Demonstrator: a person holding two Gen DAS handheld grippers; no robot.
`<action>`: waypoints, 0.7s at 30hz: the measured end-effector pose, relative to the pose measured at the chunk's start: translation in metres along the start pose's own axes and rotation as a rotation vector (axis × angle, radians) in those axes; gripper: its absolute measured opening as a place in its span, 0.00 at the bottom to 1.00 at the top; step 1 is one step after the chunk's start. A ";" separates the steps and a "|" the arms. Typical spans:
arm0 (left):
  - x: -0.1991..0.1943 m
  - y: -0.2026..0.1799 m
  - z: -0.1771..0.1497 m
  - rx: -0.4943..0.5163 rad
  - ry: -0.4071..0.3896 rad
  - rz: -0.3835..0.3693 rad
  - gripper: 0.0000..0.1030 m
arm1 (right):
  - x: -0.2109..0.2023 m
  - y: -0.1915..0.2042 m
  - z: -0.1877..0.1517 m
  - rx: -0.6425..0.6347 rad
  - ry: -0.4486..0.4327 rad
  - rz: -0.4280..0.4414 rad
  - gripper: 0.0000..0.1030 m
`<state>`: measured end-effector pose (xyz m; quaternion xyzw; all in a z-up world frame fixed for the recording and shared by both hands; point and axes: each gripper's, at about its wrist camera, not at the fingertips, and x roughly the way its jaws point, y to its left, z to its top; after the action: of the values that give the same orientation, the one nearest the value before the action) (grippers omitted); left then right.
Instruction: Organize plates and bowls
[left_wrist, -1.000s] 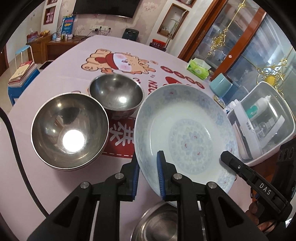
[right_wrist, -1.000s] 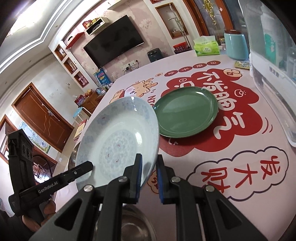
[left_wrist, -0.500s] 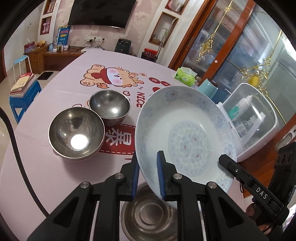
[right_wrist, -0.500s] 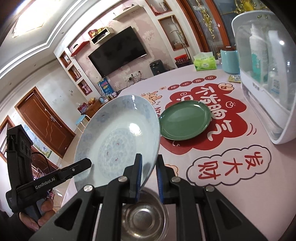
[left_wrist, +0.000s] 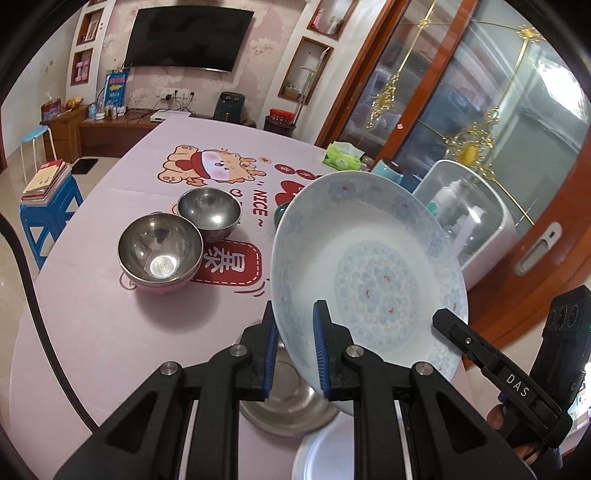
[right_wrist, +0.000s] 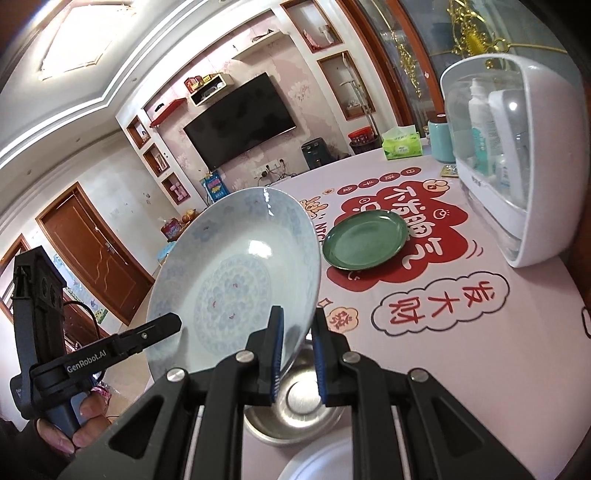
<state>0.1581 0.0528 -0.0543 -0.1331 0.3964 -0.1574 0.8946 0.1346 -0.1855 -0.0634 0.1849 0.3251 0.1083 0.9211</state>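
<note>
left wrist view: the right gripper carries the lettering "das" on its finger; in the right wrist view the left gripper reads "genrobot.ai". the counter cover is printed with "nice" and a red panel of chinese characters, and the right wrist view shows more chinese characters in red cloud outlines.

the patterned plate is held in the air above the counter, tilted steeply on edge, its concave face turned toward the cameras. each gripper is clamped narrowly on the plate rim, the left gripper on the rim's left side and the right gripper on its right side.

below the plate a steel bowl sits on the counter, with a white plate nearer the camera. two steel bowls touch each other to the left. a green plate lies flat beyond.
</note>
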 end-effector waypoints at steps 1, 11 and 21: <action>-0.005 -0.002 -0.003 0.004 -0.002 -0.002 0.15 | -0.004 0.001 -0.003 -0.001 -0.001 -0.003 0.14; -0.051 -0.021 -0.036 0.033 -0.010 -0.033 0.15 | -0.056 0.010 -0.035 0.004 -0.018 -0.024 0.14; -0.092 -0.035 -0.080 0.056 -0.008 -0.056 0.16 | -0.102 0.016 -0.071 0.008 -0.026 -0.042 0.14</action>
<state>0.0329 0.0469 -0.0322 -0.1199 0.3843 -0.1928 0.8949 0.0100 -0.1848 -0.0510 0.1832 0.3173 0.0853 0.9266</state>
